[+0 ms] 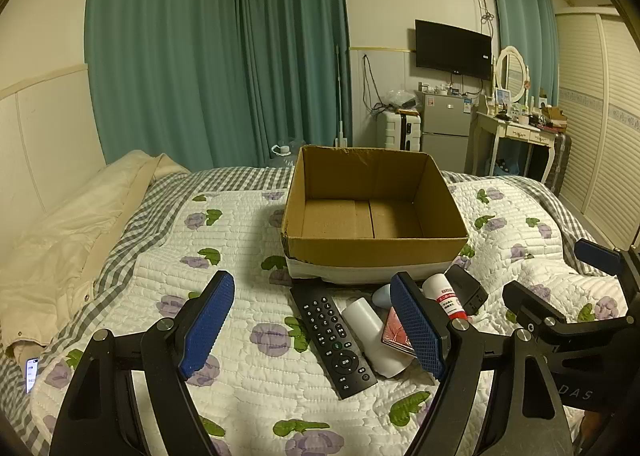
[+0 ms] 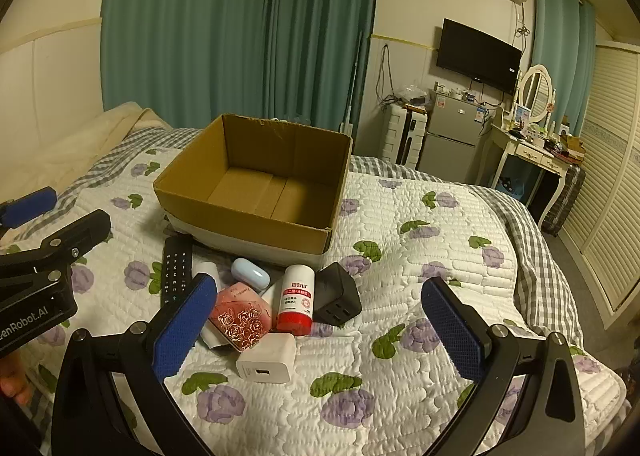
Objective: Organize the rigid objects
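Note:
An open, empty cardboard box (image 1: 376,252) (image 2: 240,228) stands on the quilted bed. In front of it lies a cluster: a black remote (image 1: 334,340) (image 2: 176,270), a white tube (image 1: 374,336), a pink rose-patterned box (image 2: 240,320), a red-and-white bottle (image 2: 295,300) (image 1: 444,294), a black multi-port charger (image 2: 338,294) (image 1: 468,288), a pale blue earbud case (image 2: 250,272) and a white charger cube (image 2: 266,362). My left gripper (image 1: 312,330) is open above the remote. My right gripper (image 2: 320,334) is open, just in front of the cluster.
A cream duvet (image 1: 60,248) lies at the bed's left, with a lit phone (image 1: 32,374) near its edge. Past the bed stand a small fridge (image 1: 446,128), a dressing table (image 1: 516,132) and teal curtains (image 1: 216,56).

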Demonstrator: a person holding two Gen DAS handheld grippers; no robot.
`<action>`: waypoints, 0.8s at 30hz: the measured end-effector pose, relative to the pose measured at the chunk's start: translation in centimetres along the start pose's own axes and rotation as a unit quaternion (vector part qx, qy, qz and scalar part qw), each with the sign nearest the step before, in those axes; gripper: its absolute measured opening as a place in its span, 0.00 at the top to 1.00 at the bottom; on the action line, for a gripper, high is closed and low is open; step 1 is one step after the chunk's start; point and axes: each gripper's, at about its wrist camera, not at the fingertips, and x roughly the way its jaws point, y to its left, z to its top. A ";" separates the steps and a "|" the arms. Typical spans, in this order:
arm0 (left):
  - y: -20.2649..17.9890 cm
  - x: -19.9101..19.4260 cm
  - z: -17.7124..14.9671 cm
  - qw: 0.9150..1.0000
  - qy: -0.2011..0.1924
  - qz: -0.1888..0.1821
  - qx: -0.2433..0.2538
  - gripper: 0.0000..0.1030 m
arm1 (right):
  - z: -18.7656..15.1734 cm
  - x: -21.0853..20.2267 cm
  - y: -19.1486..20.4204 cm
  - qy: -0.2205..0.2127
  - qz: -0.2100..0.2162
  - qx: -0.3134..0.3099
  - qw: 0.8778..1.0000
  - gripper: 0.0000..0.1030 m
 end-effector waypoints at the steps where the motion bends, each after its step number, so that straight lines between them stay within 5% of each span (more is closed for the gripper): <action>1: 0.0 0.0 0.0 1.000 0.000 0.000 0.000 0.19 | 0.0 0.0 0.0 0.000 0.000 0.000 1.000 0.00; 24: 0.0 0.0 -0.1 1.000 0.002 0.007 -0.005 0.19 | -0.2 0.3 0.3 0.002 0.009 -0.008 1.000 0.00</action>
